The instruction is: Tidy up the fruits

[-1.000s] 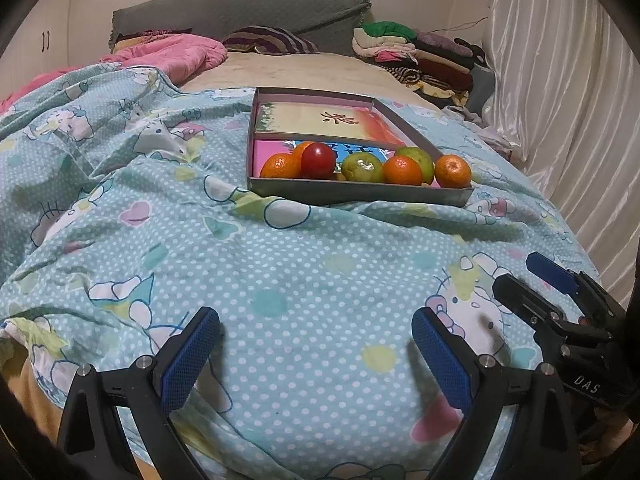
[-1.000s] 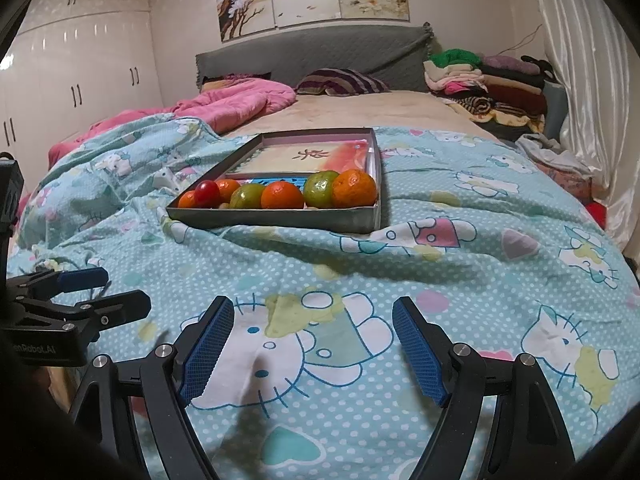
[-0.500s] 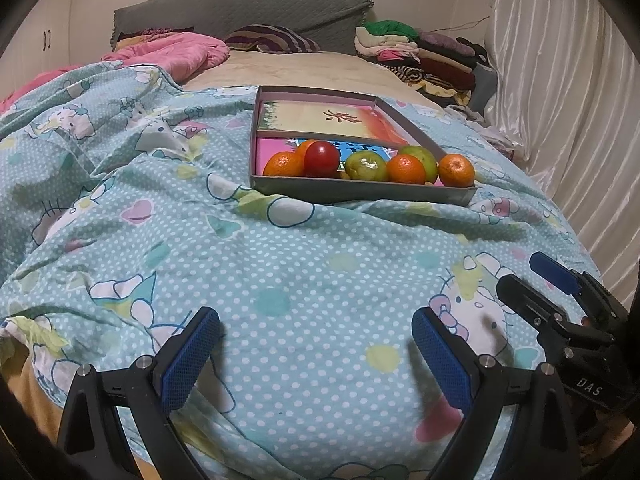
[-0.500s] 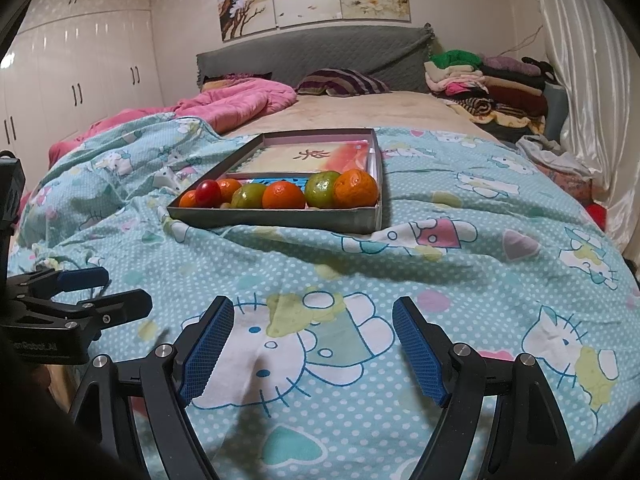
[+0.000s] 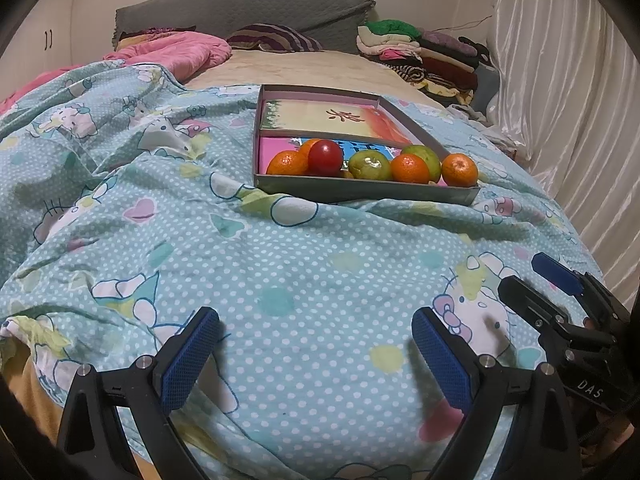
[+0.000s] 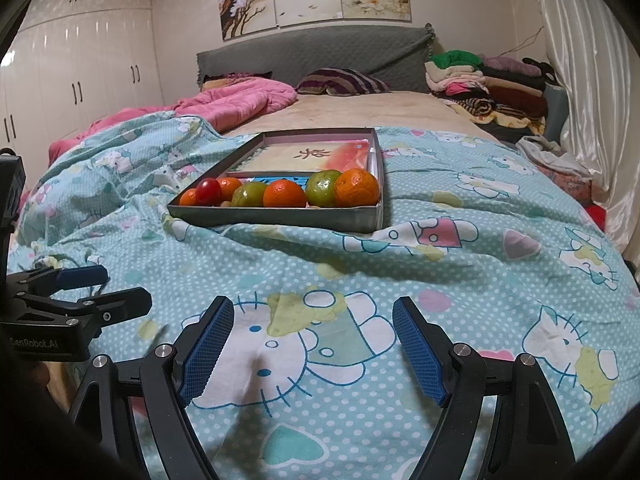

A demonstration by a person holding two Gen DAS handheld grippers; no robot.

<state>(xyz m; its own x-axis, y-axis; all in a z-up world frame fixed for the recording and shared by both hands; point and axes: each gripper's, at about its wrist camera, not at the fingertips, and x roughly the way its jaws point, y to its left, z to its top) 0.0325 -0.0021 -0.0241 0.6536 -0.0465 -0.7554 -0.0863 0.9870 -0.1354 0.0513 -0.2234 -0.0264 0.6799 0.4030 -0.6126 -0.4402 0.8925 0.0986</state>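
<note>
A shallow grey box (image 5: 360, 194) (image 6: 280, 216) lies on the bed ahead. Along its near wall sit several fruits: oranges (image 5: 460, 169) (image 6: 357, 188), green fruits (image 5: 369, 165) (image 6: 322, 188) and a red fruit (image 5: 325, 157) (image 6: 208, 191). My left gripper (image 5: 316, 356) is open and empty, low over the quilt well short of the box. My right gripper (image 6: 313, 348) is open and empty too, beside it. Each gripper shows in the other's view, the right one (image 5: 560, 304) and the left one (image 6: 84, 292).
A blue cartoon-print quilt (image 5: 240, 264) covers the bed. A pink blanket (image 5: 172, 52) and striped pillow (image 5: 272, 38) lie at the head. Folded clothes (image 5: 424, 54) are stacked at the far right. White curtains (image 5: 560, 100) hang on the right, wardrobes (image 6: 80, 80) stand on the left.
Both views have shifted very slightly; the box sits a touch lower in frame. Both grippers stay open and empty and the fruits have not moved.
</note>
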